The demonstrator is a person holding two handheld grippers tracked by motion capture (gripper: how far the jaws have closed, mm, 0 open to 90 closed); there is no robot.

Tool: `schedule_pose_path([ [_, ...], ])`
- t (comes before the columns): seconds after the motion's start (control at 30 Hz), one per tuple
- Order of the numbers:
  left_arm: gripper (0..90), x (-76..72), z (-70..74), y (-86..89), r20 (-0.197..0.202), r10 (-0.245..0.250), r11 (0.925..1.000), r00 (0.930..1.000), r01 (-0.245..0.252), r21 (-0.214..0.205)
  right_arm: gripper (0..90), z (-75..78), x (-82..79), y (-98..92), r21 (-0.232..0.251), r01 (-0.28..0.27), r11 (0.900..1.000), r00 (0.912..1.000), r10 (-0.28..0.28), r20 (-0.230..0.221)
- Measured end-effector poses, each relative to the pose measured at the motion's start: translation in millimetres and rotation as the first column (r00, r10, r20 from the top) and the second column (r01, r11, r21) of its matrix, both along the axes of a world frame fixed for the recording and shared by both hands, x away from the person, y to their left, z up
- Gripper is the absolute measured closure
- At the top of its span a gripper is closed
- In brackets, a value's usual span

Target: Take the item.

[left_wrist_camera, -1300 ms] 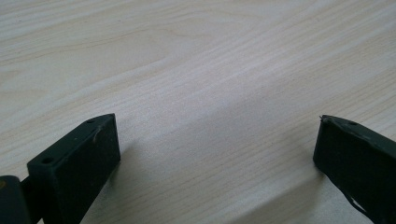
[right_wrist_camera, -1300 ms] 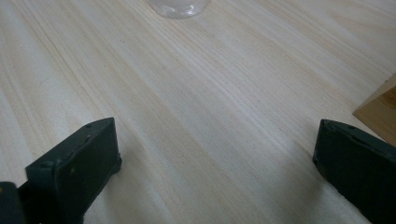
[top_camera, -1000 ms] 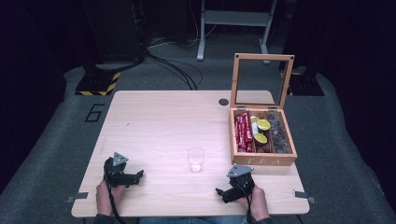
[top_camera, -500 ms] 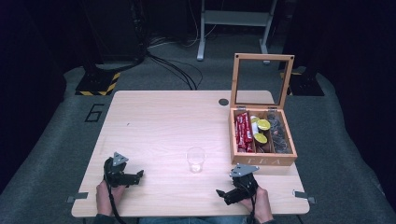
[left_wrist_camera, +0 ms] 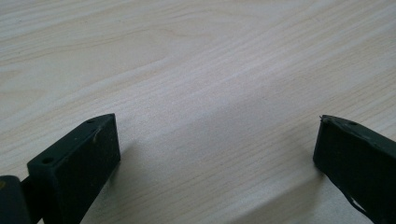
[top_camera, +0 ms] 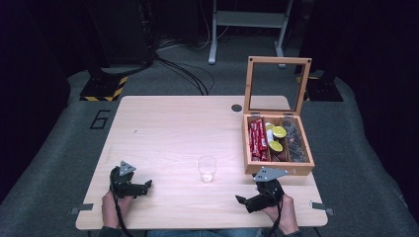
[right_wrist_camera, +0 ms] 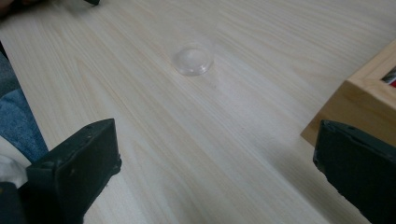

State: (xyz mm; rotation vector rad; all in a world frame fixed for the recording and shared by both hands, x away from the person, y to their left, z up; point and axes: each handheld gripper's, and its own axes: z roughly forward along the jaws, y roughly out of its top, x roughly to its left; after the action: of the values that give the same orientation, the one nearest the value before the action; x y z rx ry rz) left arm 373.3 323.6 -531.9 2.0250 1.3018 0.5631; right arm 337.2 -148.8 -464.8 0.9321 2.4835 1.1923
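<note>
Both grippers wait, jaws spread: left gripper (top_camera: 141, 188), right gripper (top_camera: 245, 201). The cup (top_camera: 207, 169) stands ahead-left of the right one; approach level, close gently on the thin wall

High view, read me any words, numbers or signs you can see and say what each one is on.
"6": a large dark numeral on the grey floor mat, left of the table.
Red packets in the wooden box: any print is too small to read.
Yellow-and-black hazard stripes on a stand base: a marking, no text.
</note>
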Motion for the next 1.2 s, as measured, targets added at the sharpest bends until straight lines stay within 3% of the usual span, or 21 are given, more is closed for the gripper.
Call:
schedule_pose_path([
  [0.33,0.2,0.1,0.0,0.0,0.0,0.0,1.0,1.0,0.0,0.0,0.1,23.4,7.1,-34.3,0.036,0.077,0.9964,0.9968,-0.078,0.017],
  [0.5,0.1,0.1,0.0,-0.1,0.0,0.001,1.0,1.0,-0.001,-0.001,1.4,36.3,17.3,-67.7,0.049,0.158,0.9862,0.9871,-0.159,0.021],
  [0.93,0.1,0.3,-0.2,-0.3,0.001,0.003,1.0,1.0,-0.003,-0.004,2.6,46.7,38.8,-99.2,0.025,0.237,0.9713,0.9716,-0.237,0.002],
  [1.2,0.1,0.2,-0.2,-0.3,0.001,0.003,1.0,1.0,-0.003,-0.004,5.0,47.5,54.9,-117.9,0.046,0.28,0.9589,0.96,-0.279,-0.018],
])
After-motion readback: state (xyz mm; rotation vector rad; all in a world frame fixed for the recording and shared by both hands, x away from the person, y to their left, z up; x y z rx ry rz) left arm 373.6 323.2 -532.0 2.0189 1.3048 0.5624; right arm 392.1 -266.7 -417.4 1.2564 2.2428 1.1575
